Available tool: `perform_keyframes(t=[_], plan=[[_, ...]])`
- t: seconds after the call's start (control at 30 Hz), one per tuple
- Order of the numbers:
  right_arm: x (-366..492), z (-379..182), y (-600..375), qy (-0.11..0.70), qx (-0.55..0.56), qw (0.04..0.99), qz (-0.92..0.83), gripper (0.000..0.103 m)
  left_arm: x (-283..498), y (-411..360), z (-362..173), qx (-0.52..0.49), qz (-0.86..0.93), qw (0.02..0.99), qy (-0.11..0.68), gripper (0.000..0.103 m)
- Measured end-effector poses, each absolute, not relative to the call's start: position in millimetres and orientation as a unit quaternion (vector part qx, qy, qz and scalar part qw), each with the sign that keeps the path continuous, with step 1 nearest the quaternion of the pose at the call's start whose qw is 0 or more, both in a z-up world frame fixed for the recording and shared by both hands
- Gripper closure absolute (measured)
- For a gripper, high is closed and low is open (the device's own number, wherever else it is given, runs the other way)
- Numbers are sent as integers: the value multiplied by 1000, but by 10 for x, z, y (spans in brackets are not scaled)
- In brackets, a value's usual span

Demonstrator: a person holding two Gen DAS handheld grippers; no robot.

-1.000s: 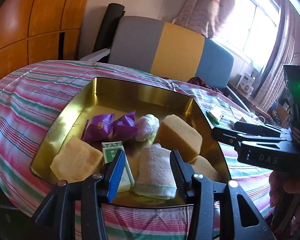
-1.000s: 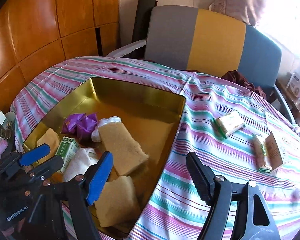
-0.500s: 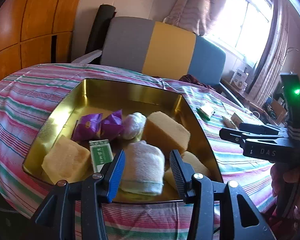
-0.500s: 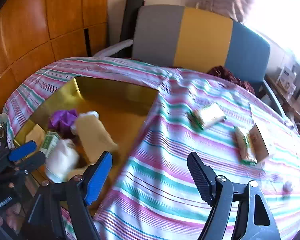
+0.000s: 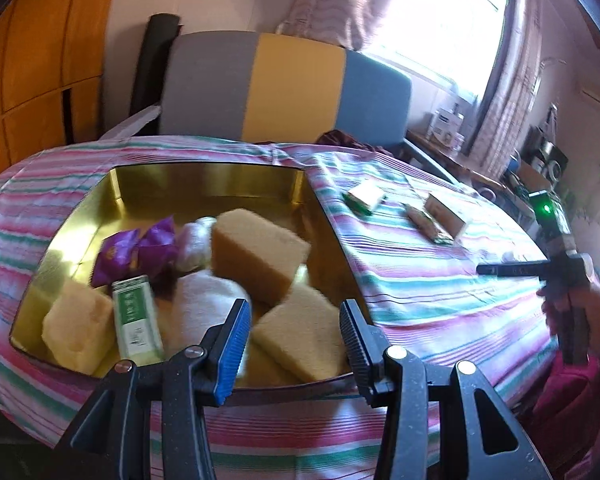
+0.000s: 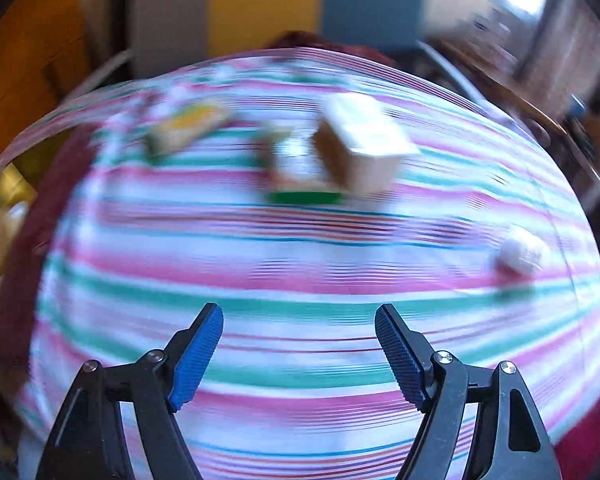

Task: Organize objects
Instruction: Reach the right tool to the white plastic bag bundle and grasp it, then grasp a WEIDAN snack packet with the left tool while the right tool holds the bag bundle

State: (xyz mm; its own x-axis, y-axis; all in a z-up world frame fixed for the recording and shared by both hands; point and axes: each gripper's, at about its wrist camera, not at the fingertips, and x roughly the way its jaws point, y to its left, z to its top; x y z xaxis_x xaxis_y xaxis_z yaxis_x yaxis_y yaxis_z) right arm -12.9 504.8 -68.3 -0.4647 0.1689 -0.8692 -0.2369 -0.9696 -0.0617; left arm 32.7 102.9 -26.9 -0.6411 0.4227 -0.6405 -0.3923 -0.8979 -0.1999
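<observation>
A gold tin (image 5: 204, 184) on the striped cloth holds several yellow sponges (image 5: 256, 252), purple packets (image 5: 140, 248), a green box (image 5: 134, 314) and a white towel roll (image 5: 204, 304). My left gripper (image 5: 296, 340) is open and empty over the tin's near edge. My right gripper (image 6: 300, 344) is open and empty above bare cloth; it also shows in the left wrist view (image 5: 508, 270). Ahead of it, blurred, lie a small carton (image 6: 360, 148), a green-edged packet (image 6: 300, 176), a wrapped snack (image 6: 188, 128) and a small white piece (image 6: 520, 256).
A grey, yellow and blue sofa (image 5: 284, 92) stands behind the round table. Wooden panels (image 5: 40, 80) are at the left, a bright window (image 5: 440, 12) at the right. The table edge curves close below both grippers.
My right gripper has swung right, away from the tin toward the loose items; its view is now motion-blurred. My left gripper has turned slightly right, staying open over the tin.
</observation>
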Motion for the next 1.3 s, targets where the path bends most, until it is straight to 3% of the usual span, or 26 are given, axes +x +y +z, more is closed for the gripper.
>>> perform_keyframes(t=[0.17, 0.47, 0.53, 0.6, 0.77, 1.07, 1.2, 1.3], plan=[[-70, -543, 5965, 74, -454, 213, 862, 12, 392, 1274, -223, -364, 896, 256, -1, 56], [-198, -735, 6790, 97, -449, 252, 852, 11, 557, 1764, -194, -365, 876, 311, 52, 56], [-262, -869, 6882, 115, -464, 243, 844, 15, 569, 1867, -184, -365, 873, 318, 63, 56], [-296, -963, 6929, 132, -482, 230, 835, 28, 576, 1944, -175, -365, 871, 323, 66, 56], [-305, -980, 6921, 140, -485, 219, 835, 37, 544, 2159, -174, -374, 861, 338, 68, 56], [-280, -889, 6650, 161, -480, 163, 847, 38, 191, 2786, -96, -404, 838, 362, 56, 55], [-282, -820, 6524, 156, -473, 137, 856, 38, -121, 3160, -146, -425, 830, 359, 32, 36], [-276, -804, 6521, 166, -471, 130, 857, 38, -400, 3509, -276, -446, 826, 343, 38, 35]])
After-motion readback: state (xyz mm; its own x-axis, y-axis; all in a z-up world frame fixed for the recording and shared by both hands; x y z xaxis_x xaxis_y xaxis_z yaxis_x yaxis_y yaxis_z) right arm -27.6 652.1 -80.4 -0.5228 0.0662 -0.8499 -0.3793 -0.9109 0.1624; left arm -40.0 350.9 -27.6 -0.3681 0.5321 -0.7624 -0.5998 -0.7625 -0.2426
